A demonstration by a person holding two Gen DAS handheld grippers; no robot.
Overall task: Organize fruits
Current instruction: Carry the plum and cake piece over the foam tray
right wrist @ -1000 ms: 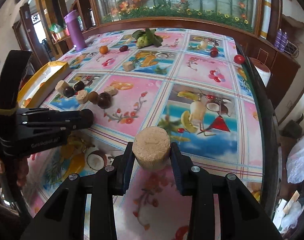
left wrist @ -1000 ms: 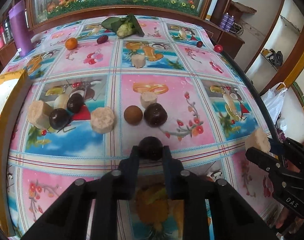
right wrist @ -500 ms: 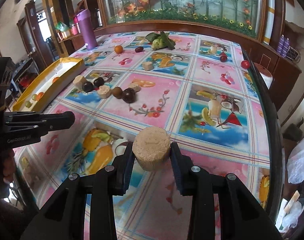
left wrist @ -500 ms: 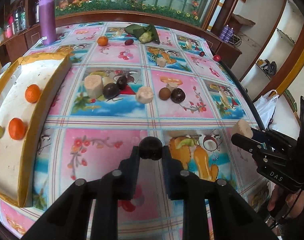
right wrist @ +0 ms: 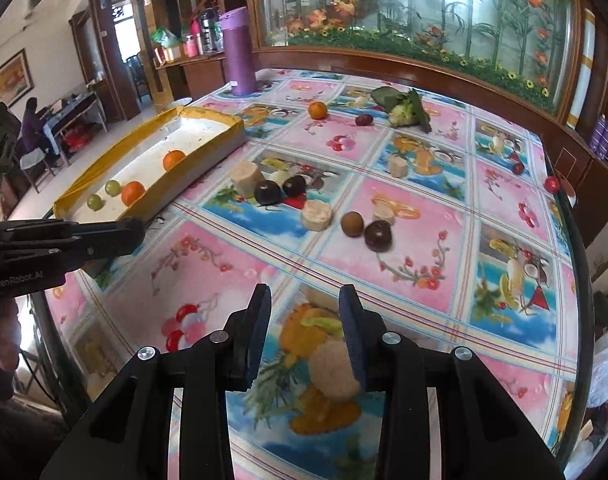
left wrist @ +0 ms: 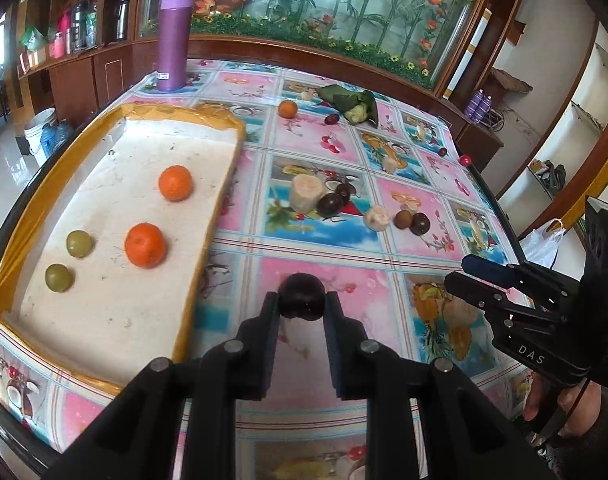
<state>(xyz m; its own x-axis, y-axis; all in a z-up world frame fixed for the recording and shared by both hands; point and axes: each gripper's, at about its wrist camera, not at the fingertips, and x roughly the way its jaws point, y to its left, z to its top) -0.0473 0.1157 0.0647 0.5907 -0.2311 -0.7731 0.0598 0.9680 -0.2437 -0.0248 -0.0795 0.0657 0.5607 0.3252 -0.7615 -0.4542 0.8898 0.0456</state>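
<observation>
Beside the tray (left wrist: 207, 236), left gripper (left wrist: 302, 304) pinching a dark round fruit (left wrist: 301, 296), probably for dropping among the oranges (left wrist: 145, 245). Right gripper (right wrist: 305, 300) spread wide; pale cut piece (right wrist: 332, 370) loose against its right finger, apparently just released.

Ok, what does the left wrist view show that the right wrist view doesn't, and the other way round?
Left wrist only: the dark round fruit clamped in the left gripper. Right wrist only: a beige chunk below the open right gripper, beside its right finger, and a seated person in the background. Both: the yellow-rimmed tray holding two oranges and two green fruits, the purple bottle, and loose fruit on the tablecloth.
</observation>
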